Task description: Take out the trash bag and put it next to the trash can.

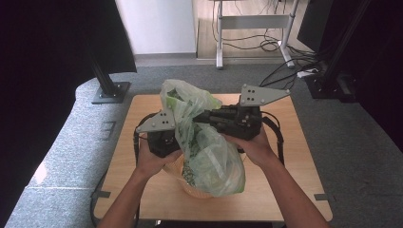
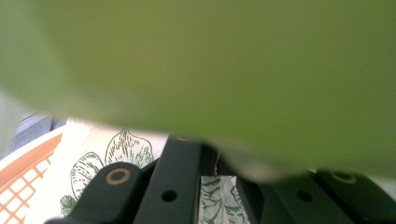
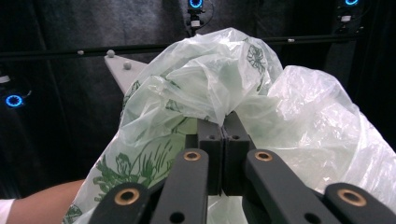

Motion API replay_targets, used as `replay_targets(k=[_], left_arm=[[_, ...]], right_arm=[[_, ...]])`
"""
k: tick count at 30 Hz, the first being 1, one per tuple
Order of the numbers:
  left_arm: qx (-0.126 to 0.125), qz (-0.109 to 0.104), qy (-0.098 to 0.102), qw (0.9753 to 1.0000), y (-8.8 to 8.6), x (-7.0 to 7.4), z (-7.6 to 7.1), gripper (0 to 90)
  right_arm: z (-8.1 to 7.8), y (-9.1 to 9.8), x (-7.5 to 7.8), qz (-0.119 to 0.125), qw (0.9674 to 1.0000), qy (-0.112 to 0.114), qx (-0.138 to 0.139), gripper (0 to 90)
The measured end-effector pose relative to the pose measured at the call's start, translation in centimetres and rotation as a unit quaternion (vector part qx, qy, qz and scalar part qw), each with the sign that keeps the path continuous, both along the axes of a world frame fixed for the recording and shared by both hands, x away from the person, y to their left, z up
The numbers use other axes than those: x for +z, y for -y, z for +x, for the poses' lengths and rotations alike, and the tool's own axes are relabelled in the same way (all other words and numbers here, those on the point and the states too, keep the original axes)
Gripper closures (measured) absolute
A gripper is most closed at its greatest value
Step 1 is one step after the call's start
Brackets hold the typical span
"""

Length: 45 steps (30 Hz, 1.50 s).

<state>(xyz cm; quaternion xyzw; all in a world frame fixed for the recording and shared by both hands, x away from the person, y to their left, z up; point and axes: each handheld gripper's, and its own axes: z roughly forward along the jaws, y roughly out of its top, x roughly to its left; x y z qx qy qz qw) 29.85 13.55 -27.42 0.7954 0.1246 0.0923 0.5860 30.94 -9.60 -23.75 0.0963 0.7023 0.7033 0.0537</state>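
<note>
Your green-printed plastic bag (image 1: 209, 156) sits in the orange basket (image 1: 190, 189) on the worktop (image 1: 294, 156). Both your left gripper (image 1: 178, 135) and right gripper (image 3: 223, 122) have jaws clamped tight on the bag's film.

Plastic bag (image 1: 204, 142) at the middle of the bench (image 1: 294, 156), its lower part in a basket (image 1: 190, 187) near the front edge, left tool (image 1: 177, 135) on the bag's left side, right tool (image 1: 202, 116) on its upper right, 2 hands behind the tools
</note>
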Motion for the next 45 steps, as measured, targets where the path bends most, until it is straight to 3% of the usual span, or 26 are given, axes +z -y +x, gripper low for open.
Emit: replay_targets(k=[2, 6, 8, 11, 13, 15, 18, 20, 22, 25, 26, 28, 29, 31, 34, 37, 39, 43, 45], left_arm=[[0.003, -0.011, 0.003, 0.9999, -0.3, 0.0, 0.0, 89.8], [0.002, -0.029, 0.000, 0.9996, -0.8, 0.0, 0.1, 89.8], [-0.001, -0.035, -0.003, 0.9994, -1.1, -0.1, 0.1, 89.8], [-0.007, -0.041, -0.008, 0.9991, -1.2, -0.2, 0.3, 89.8], [-0.009, -0.039, -0.009, 0.9992, -1.0, -0.4, 0.3, 89.8], [-0.011, -0.033, -0.008, 0.9993, -0.6, -0.5, 0.3, 89.8], [-0.011, -0.022, -0.001, 0.9997, -0.1, -0.5, 0.3, 89.6], [-0.014, -0.017, -0.005, 0.9998, 0.1, -0.4, 0.3, 89.4], [-0.018, -0.011, -0.005, 0.9997, 0.3, -0.4, 0.3, 88.7], [-0.014, -0.010, 0.002, 0.9998, 0.4, -0.4, 0.1, 83.2], [-0.011, -0.012, 0.002, 0.9999, 0.5, -0.4, 0.1, 76.9], [0.007, -0.010, 0.012, 0.9999, 0.5, -0.4, -0.2, 64.9], [0.010, -0.010, 0.012, 0.9998, 0.6, -0.3, -0.2, 60.1], [0.018, -0.008, 0.012, 0.9997, 0.7, -0.3, -0.3, 47.8], [0.016, -0.008, 0.018, 0.9997, 0.7, -0.3, -0.4, 41.9], [0.009, -0.009, 0.025, 0.9996, 0.5, -0.2, -0.4, 50.1], [0.000, -0.013, 0.028, 0.9995, 0.3, -0.1, -0.5, 62.0], [-0.040, -0.022, 0.014, 0.9989, 0.2, -0.2, -0.2, 86.8], [-0.044, -0.031, 0.014, 0.9985, 0.1, -0.2, -0.2, 89.1]], right_arm=[[-0.1, 0.2, 0.1, 0.006, 1.0000, 0.000, 0.006, 68.8], [-0.4, 1.5, 0.6, 0.022, 0.9997, 0.000, -0.008, 47.8], [-0.6, 3.1, 0.7, 0.041, 0.9987, 0.003, -0.031, 42.7], [-0.3, 5.4, 0.5, 0.069, 0.9967, -0.021, -0.038, 40.7], [0.1, 6.6, -0.2, 0.084, 0.9948, -0.043, -0.038, 44.9], [0.4, 7.0, -0.8, 0.076, 0.9951, -0.050, -0.038, 56.6], [0.7, 6.1, -1.6, 0.032, 0.9971, -0.054, -0.042, 59.4], [0.7, 5.0, -1.8, -0.018, 0.9976, -0.048, -0.045, 77.9], [0.5, 4.2, -1.8, -0.029, 0.9983, -0.038, -0.033, 87.2], [0.0, 3.2, -1.3, -0.009, 0.9993, -0.025, -0.025, 88.3], [-0.1, 2.7, -1.1, -0.003, 0.9997, -0.021, -0.014, 86.7], [-0.4, 1.7, -1.0, -0.015, 0.9998, -0.015, -0.006, 75.8], [-0.5, 1.2, -1.0, -0.022, 0.9997, -0.013, 0.005, 74.5], [-0.8, 0.3, -1.1, -0.033, 0.9993, -0.010, 0.017, 75.0], [-1.0, -0.6, -1.2, -0.041, 0.9987, -0.020, 0.022, 77.7], [-0.8, -1.0, -1.3, -0.044, 0.9982, -0.033, 0.026, 78.7], [-0.6, -1.2, -1.4, -0.052, 0.9968, -0.047, 0.039, 77.5], [-0.7, -1.3, -1.4, -0.056, 0.9948, -0.058, 0.062, 67.2], [-0.8, -1.0, -1.2, -0.049, 0.9948, -0.058, 0.068, 56.6]])
